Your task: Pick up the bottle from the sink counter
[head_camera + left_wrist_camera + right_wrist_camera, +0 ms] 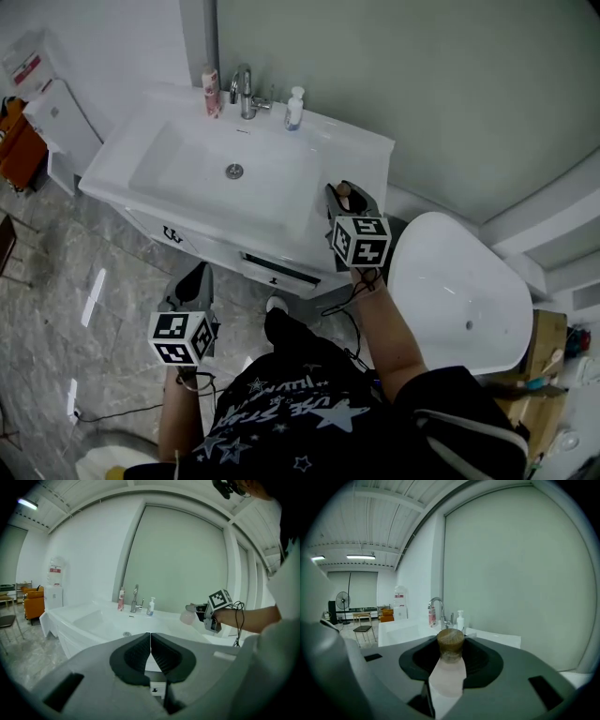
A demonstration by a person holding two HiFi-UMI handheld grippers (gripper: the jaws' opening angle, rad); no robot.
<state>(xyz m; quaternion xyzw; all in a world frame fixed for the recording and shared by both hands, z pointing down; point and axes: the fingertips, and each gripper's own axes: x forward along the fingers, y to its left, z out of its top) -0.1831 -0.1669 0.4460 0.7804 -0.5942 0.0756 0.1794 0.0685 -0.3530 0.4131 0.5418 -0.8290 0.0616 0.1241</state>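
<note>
Item: bottle (449, 672), frosted pale-pink body, round, w/ brown wood-look cap; clamped betw. the dark ribbed jaws of the right gripper (349, 202), neck & cap sticking out past the tips; held up off the table (352, 150), over its right front end; table: glossy white moulded top w/ rectangular basin (187, 173) & round metal drain (234, 171); at the back rim: chrome curved faucet (246, 92), pink tube (212, 92) on its left, white pump dispenser (294, 108) on its right, all upright & well apart from the held bottle; nothing stands betw. the bottle & them; white oval glossy fixture (459, 291) just beside the table's right end; floor (66, 281) grey marble-look tile; orange seat (33, 603) far left; right forearm bare, stretched fwd, cable looped at wrist, marker cube (361, 241) facing up; left gripper (150, 651) low over the floor in front of the table, arm hanging down, jaws pressed together w/ nothing betw. them, pointing toward the basin.
</note>
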